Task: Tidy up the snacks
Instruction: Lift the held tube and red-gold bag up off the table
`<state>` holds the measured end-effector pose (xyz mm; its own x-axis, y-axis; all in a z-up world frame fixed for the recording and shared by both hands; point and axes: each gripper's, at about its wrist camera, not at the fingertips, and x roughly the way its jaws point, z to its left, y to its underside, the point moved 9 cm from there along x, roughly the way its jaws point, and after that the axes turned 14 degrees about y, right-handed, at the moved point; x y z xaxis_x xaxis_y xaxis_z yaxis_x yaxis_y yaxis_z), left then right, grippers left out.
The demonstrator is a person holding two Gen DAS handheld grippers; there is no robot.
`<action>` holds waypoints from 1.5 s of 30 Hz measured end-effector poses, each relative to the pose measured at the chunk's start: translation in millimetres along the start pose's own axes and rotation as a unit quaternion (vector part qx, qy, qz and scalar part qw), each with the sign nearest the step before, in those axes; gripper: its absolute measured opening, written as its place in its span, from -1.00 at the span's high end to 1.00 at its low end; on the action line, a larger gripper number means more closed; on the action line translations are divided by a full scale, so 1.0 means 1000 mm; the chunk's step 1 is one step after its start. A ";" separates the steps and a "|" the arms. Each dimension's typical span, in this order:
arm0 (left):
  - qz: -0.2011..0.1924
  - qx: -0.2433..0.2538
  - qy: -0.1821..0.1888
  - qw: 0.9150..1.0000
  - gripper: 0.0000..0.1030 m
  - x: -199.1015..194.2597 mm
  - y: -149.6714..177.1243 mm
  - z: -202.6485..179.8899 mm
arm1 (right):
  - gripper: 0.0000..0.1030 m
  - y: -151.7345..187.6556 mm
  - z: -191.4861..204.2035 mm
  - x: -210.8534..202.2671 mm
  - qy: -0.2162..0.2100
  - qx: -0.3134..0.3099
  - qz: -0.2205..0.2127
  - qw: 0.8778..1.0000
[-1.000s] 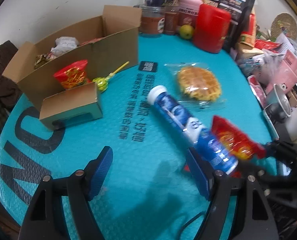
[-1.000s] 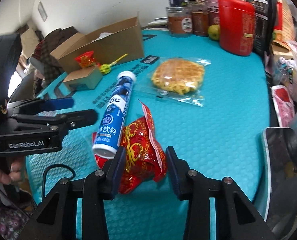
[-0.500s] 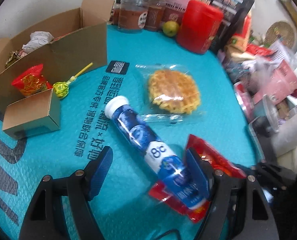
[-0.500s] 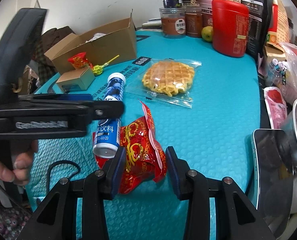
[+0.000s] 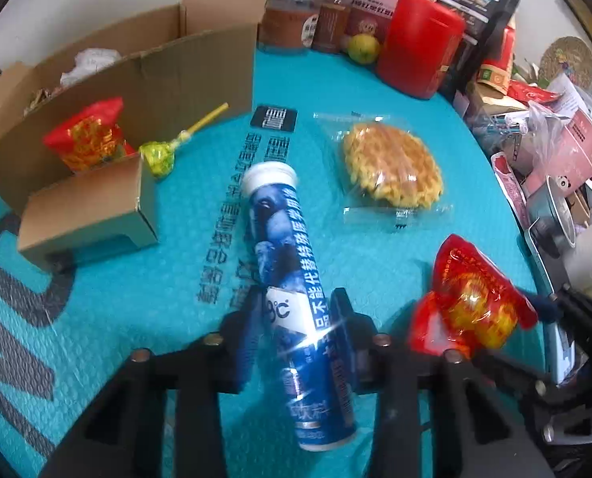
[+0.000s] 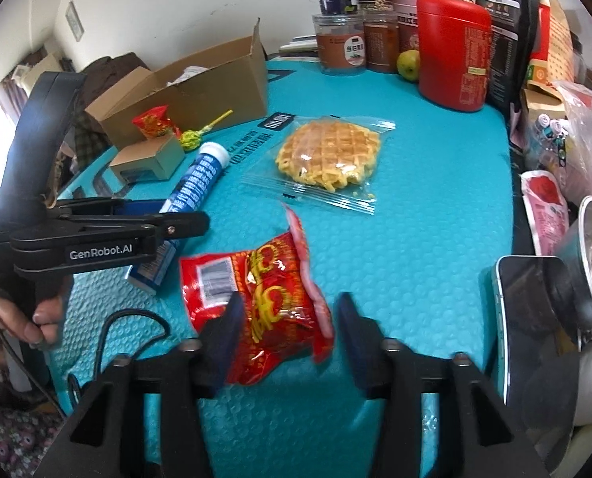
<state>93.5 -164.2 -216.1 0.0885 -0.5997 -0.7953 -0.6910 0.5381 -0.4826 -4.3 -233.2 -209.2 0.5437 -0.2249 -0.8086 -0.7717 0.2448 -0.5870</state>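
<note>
The left gripper (image 5: pixel 296 318) has just been closing, and its jaws now press on both sides of the blue cylindrical tube with a white cap (image 5: pixel 284 263), low on its length, so the capped end juts forward, probably for steering cap-first toward a container. The right gripper (image 6: pixel 286 318) has just been opening; its jaws stand apart with the crinkly red foil snack packet (image 6: pixel 272 298) loose between them, one pad brushing its edge at most, so I judge the packet released rather than held.

Both items sit at the near part of the teal foam-covered table (image 6: pixel 415 239). Beyond the tube lie a round waffle in a clear wrapper (image 5: pixel 391 165), a yellow-green lollipop (image 5: pixel 160 155) and a small closed cardboard box (image 5: pixel 85 215). Behind those stands the large open cardboard carton (image 5: pixel 176 79), apparently the collecting place, with a second red packet (image 5: pixel 89 139) leaning against its wall.
</note>
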 end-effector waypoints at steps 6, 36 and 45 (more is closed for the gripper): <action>0.009 -0.006 0.030 0.999 0.45 -0.005 0.008 -0.003 | -0.70 -0.004 0.013 -0.003 0.005 -0.017 -0.010 1.000; -0.010 -0.006 -0.003 1.000 0.45 -0.016 0.013 0.023 | 0.25 -0.015 0.013 0.004 0.007 -0.017 -0.025 1.000; -0.021 -0.005 0.006 1.000 0.45 -0.026 0.017 0.016 | 0.29 -0.011 0.008 0.001 -0.021 0.004 -0.014 1.000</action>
<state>91.0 -130.1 -209.9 0.1089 -0.6296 -0.7693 -0.6933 0.5065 -0.5127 7.3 -229.0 -204.2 0.5781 -0.1908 -0.7933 -0.7542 0.2460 -0.6088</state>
